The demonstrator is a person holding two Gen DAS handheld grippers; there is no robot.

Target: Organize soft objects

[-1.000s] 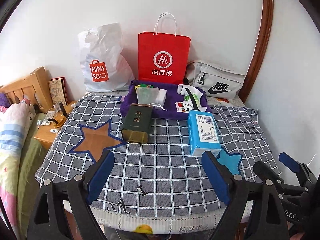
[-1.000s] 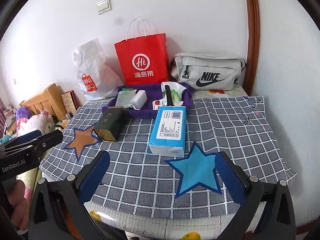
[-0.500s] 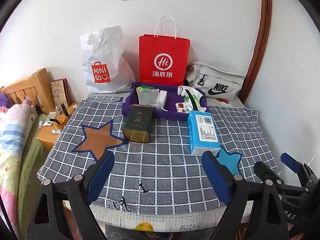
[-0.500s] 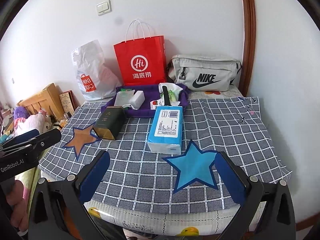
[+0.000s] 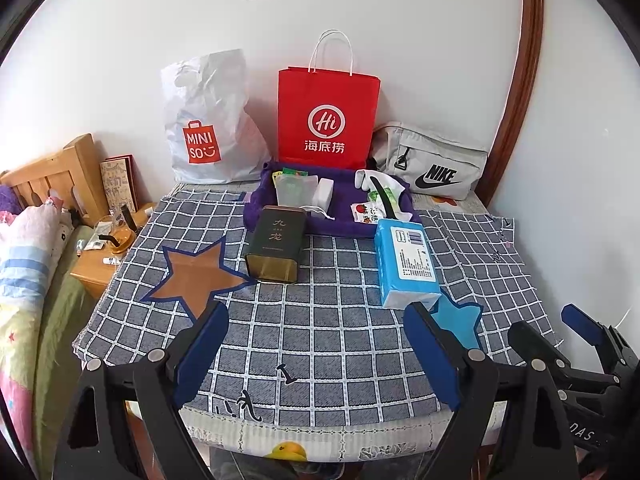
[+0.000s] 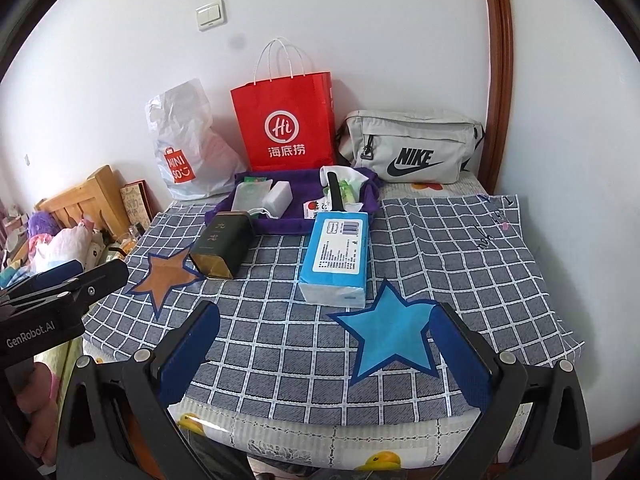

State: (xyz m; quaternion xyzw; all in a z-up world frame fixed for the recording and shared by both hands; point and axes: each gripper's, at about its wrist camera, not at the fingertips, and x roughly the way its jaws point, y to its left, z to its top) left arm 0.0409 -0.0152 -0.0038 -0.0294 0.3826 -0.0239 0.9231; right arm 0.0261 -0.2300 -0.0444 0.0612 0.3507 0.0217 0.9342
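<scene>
A blue tissue pack [image 5: 406, 262] [image 6: 338, 258] lies on the checked cloth beside a blue star patch [image 6: 390, 340]. A dark green tin [image 5: 276, 244] [image 6: 222, 244] lies on its side next to a brown star patch [image 5: 194, 276]. Behind them a purple tray [image 5: 338, 222] [image 6: 296, 190] holds pouches, a white block and small packets. My left gripper [image 5: 316, 356] is open and empty over the table's near edge. My right gripper [image 6: 322, 356] is open and empty, near the blue star.
A white Miniso bag [image 5: 208, 120], a red paper bag [image 5: 328, 120] and a grey Nike bag [image 5: 434, 162] stand along the back wall. A bed and wooden nightstand [image 5: 100, 256] are at the left. The right gripper shows in the left wrist view [image 5: 576, 344].
Both grippers have drawn back and up a little from the table, so more of the near edge shows. Nothing on the table has moved.
</scene>
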